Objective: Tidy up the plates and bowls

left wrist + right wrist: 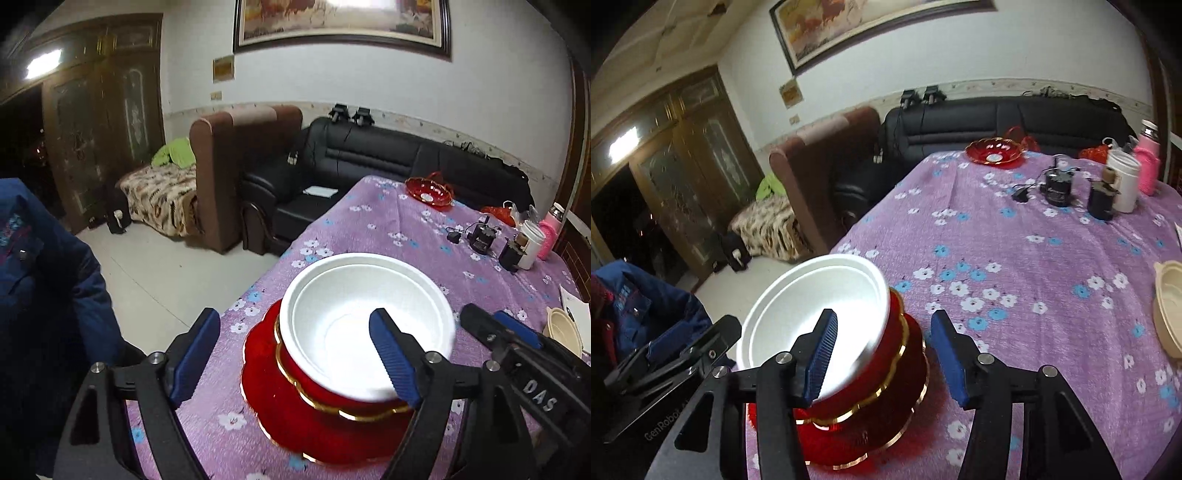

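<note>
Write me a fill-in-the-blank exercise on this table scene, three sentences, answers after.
1. The white bowl sits nested inside a ____ bowl with gold trim.
2. Both the left tongs and the right tongs are ____, gripping nothing.
3. The tablecloth is ____ with a flower print.

Answers: red; open; purple

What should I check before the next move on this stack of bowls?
1. Left gripper jaws open: ok.
2. Right gripper jaws open, straddling the stack's rim: ok.
3. White bowl nested in red bowl: ok, though it looks tilted in the right wrist view.
4. Red bowl seated on red plate: ok.
5. Stack's margin from the table edge: cannot tell.
6. Beige bowl apart from the stack, not yet gathered: not ok.
</note>
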